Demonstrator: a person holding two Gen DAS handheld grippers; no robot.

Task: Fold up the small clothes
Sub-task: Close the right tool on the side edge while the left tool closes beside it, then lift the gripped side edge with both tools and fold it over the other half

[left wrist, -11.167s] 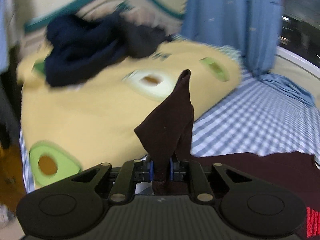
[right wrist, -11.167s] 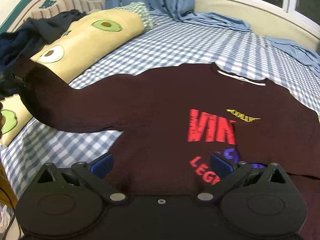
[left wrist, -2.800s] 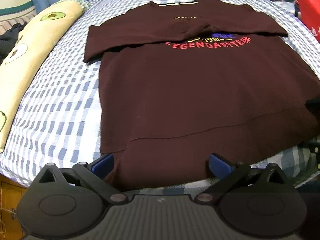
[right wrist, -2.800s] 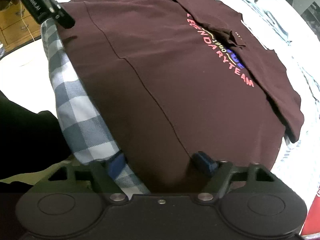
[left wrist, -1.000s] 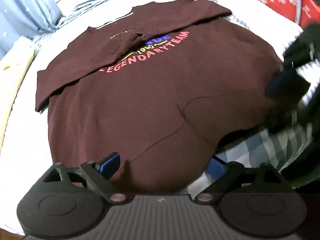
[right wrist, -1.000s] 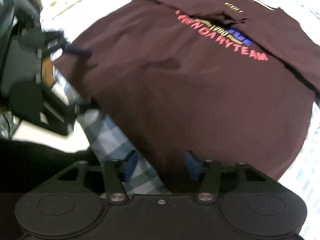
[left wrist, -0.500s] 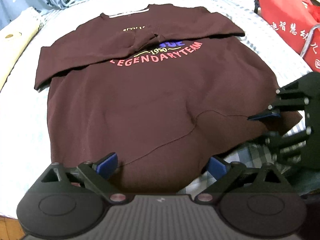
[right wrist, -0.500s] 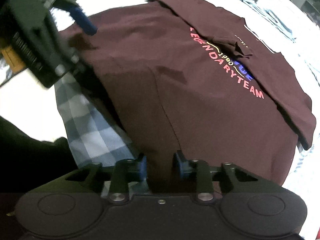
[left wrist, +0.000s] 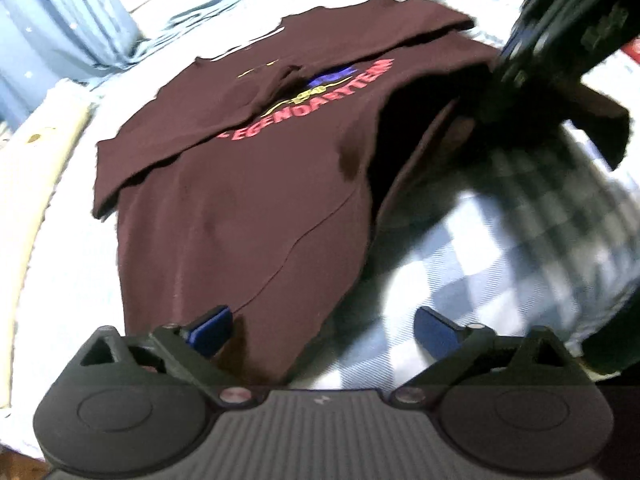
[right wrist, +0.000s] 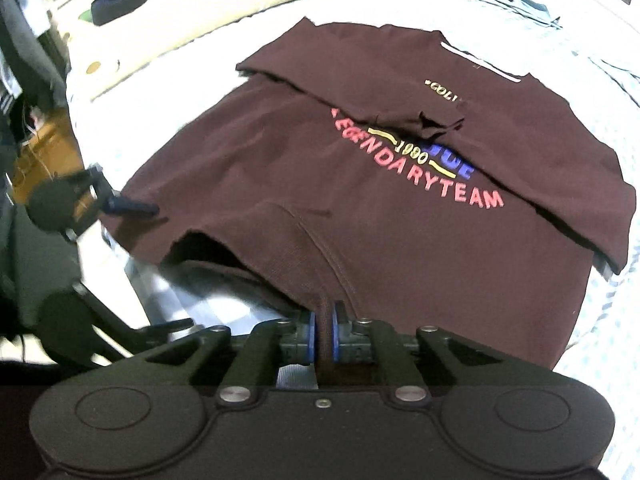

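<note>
Since 1 second ago the right gripper (right wrist: pixel 325 340) has clamped the sweatshirt (right wrist: pixel 400 208) hem and lifted it off the checked bed (left wrist: pixel 460 264). Left gripper (left wrist: pixel 320 330) hovers at 6 o'clock, fingers apart, empty. Soft, limp cloth: take the hem's other corner. Pillow (right wrist: pixel 224 4) at 11 o'clock stays clear.
</note>
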